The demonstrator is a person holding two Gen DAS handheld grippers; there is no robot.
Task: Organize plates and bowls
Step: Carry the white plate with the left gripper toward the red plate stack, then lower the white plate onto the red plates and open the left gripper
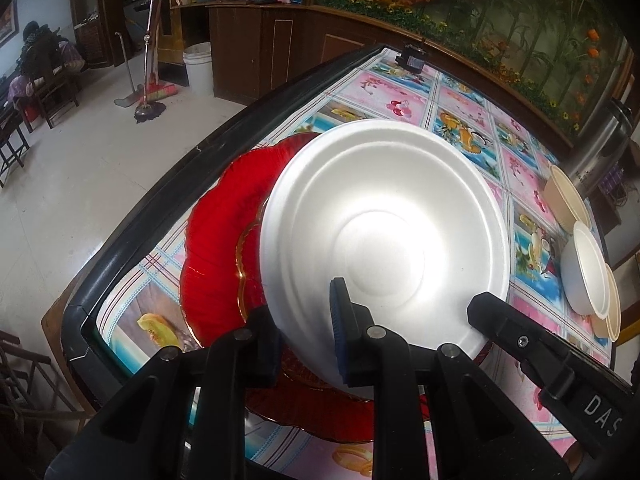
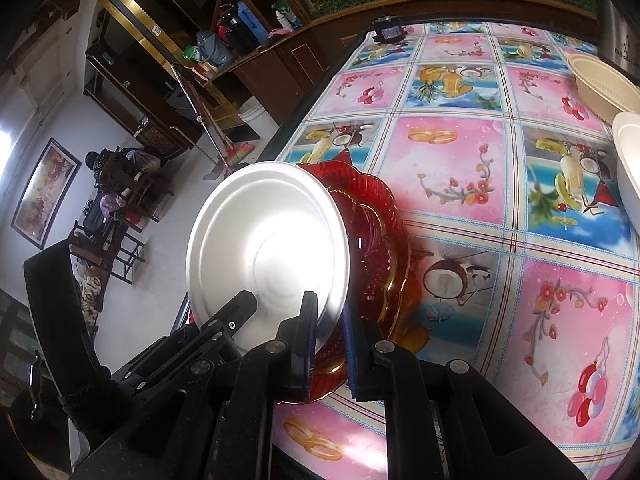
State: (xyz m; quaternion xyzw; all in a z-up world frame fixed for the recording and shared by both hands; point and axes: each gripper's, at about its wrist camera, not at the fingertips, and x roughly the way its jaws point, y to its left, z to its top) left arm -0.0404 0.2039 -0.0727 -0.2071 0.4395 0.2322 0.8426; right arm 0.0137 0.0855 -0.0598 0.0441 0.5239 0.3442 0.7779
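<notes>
A white foam plate (image 1: 384,232) hangs tilted just over a red glass plate (image 1: 224,240) that lies on the table near its left edge. My left gripper (image 1: 300,308) is shut on the white plate's near rim, one finger under it and one blue pad on top. My right gripper (image 2: 328,308) is shut on the same white plate (image 2: 268,236), gripping its rim further round; its finger (image 1: 500,320) shows in the left wrist view. In the right wrist view the red plate (image 2: 376,248) lies below and behind the white one.
A flowered tablecloth (image 2: 440,160) covers the table, which has a black rim (image 1: 180,184). At the right stand a beige bowl (image 1: 568,200) and a white bowl (image 1: 586,276), with a steel flask (image 1: 600,148) behind. A small black object (image 1: 410,60) sits at the far edge.
</notes>
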